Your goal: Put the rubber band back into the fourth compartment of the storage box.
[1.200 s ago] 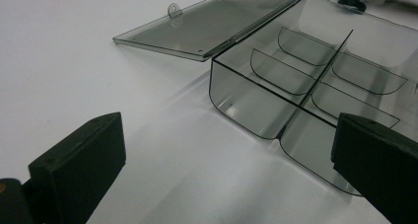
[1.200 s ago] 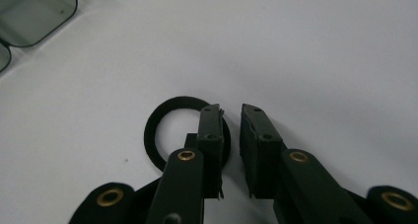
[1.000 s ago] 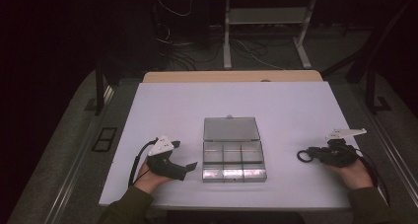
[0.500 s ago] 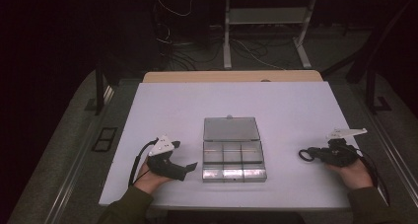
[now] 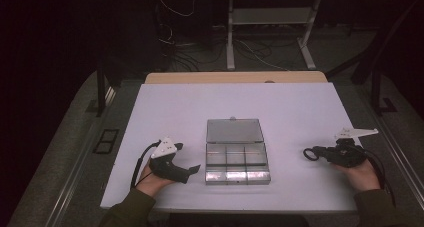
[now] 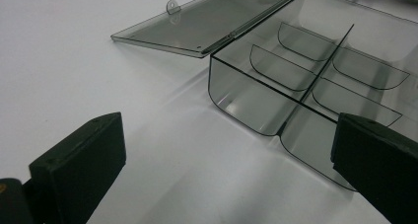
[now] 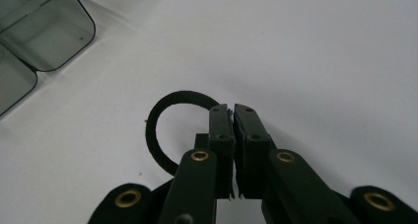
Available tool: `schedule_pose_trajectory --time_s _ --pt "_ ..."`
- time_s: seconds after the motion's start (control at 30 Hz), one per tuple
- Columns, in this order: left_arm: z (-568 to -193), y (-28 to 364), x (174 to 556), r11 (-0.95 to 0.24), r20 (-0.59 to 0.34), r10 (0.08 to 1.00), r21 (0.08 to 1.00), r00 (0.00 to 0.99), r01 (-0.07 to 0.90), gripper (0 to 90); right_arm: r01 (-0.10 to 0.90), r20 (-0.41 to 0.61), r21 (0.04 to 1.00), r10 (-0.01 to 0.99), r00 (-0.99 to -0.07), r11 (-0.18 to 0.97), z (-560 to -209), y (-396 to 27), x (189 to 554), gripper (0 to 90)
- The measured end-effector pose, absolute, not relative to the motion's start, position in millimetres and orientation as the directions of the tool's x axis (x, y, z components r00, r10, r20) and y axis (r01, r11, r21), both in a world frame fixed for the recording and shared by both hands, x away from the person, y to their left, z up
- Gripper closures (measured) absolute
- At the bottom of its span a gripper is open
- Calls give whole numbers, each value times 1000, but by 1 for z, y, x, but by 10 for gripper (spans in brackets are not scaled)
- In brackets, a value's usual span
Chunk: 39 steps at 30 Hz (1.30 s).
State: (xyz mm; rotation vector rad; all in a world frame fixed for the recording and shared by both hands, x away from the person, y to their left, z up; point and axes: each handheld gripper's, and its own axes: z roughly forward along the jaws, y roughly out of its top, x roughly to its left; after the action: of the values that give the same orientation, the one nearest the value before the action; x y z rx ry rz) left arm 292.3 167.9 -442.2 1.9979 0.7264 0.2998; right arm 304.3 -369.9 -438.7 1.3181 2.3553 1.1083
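Black rubber ring (image 7: 162,130) pinched in right claw (image 7: 233,110); left claw (image 6: 222,165) spread wide, empty.
Lift straight off tabletop (image 5: 300,117), carry over compartment box (image 5: 237,162), release low into one cell.

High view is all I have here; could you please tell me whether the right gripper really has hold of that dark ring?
Observer: Yes. In the right gripper view, the right gripper is shut on the band of the black ring, and the rest of the loop sticks out to one side.
Operator: Thank you. And is the left gripper open?
Observer: Yes. The left gripper stands wide open, holding nothing, facing a corner of the clear box.
Operator: Anything in the box?
Observer: Its compartments look empty, and the lid lies flat.
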Motion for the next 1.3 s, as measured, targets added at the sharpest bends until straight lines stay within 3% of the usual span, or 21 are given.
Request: schedule_pose_trajectory --time_s 1.3 --pt "-443 167 293 -359 -93 616 851 782 384 0 533 179 772 685 -706 347 -405 -303 324 860"
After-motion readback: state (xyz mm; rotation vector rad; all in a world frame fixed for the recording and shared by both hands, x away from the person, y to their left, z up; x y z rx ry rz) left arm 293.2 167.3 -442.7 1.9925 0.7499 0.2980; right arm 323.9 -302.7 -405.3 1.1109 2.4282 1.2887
